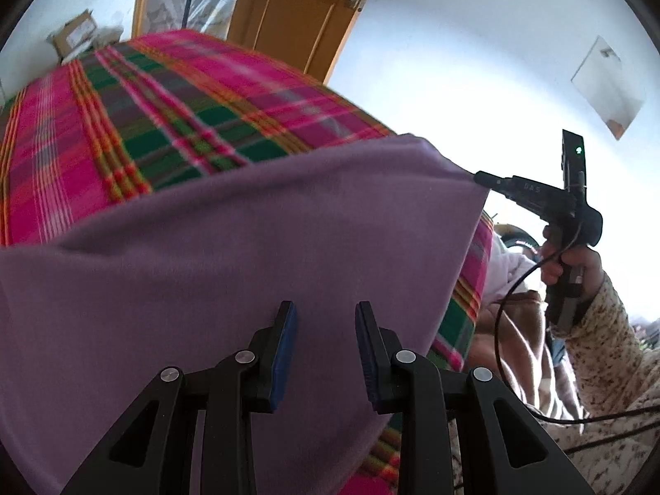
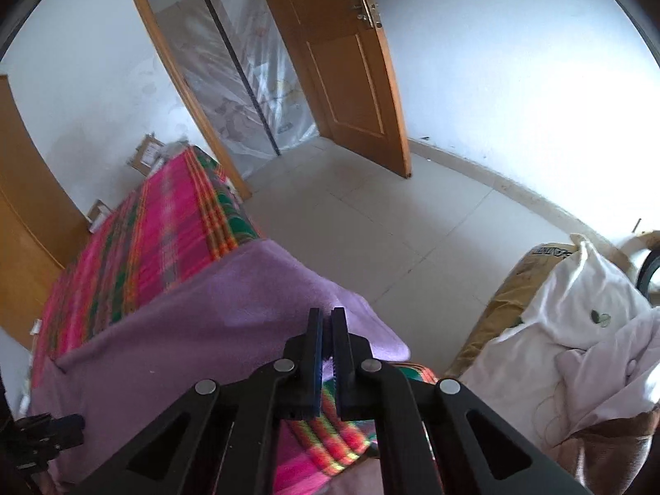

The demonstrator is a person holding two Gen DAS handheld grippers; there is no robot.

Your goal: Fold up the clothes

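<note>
Left wrist: right gripper (image 1: pixel 480 176) in a hand (image 1: pixel 571 255), pinching the cloth (image 1: pixel 255 227) corner off the plaid bed (image 1: pixel 123 115) | left gripper (image 1: pixel 326 321) jaws apart over cloth, nothing between pads | Right wrist: jaws together on cloth (image 2: pixel 198 321) edge; white bundle (image 2: pixel 577 330) beside bed, unseen clearly from left.
</note>
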